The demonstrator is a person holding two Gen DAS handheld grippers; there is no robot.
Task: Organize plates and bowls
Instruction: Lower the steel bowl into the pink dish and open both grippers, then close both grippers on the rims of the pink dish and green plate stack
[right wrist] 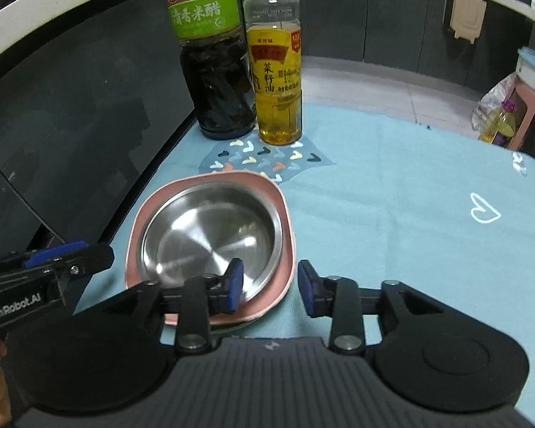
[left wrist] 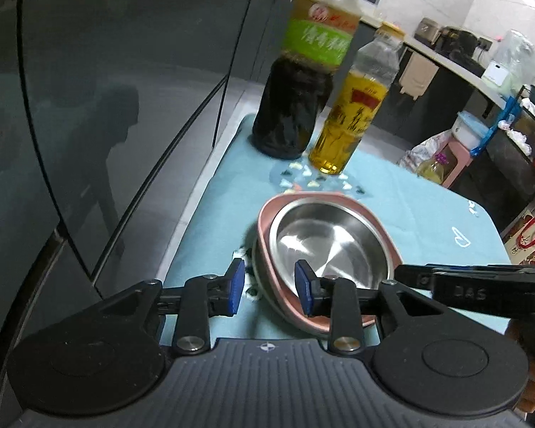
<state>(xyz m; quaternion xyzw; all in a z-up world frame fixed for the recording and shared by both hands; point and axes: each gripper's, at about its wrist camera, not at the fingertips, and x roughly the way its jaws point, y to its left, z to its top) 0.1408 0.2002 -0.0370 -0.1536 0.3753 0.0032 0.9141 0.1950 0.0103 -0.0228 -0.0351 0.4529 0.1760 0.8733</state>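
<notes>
Right, your steel bowl [right wrist: 210,232] sits nested in the pink plate [right wrist: 285,249] on the teal mat [right wrist: 392,214], just in front of the vinegar bottle [right wrist: 214,71] and rapeseed oil bottle [right wrist: 276,71]. Your left gripper [left wrist: 269,287] and right gripper [right wrist: 269,285] both straddle the plate's near rim, fingers spread, gripping nothing.

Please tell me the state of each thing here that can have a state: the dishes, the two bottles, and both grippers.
Steel plate: empty, nested in the pink plate.
Pink plate: on the blue mat, holding the steel plate.
Vinegar bottle: upright, capped, part full.
Oil bottle: upright, capped, part full.
Left gripper: open, straddling the plates' rim.
Right gripper: open, straddling the plates' rim.
</notes>
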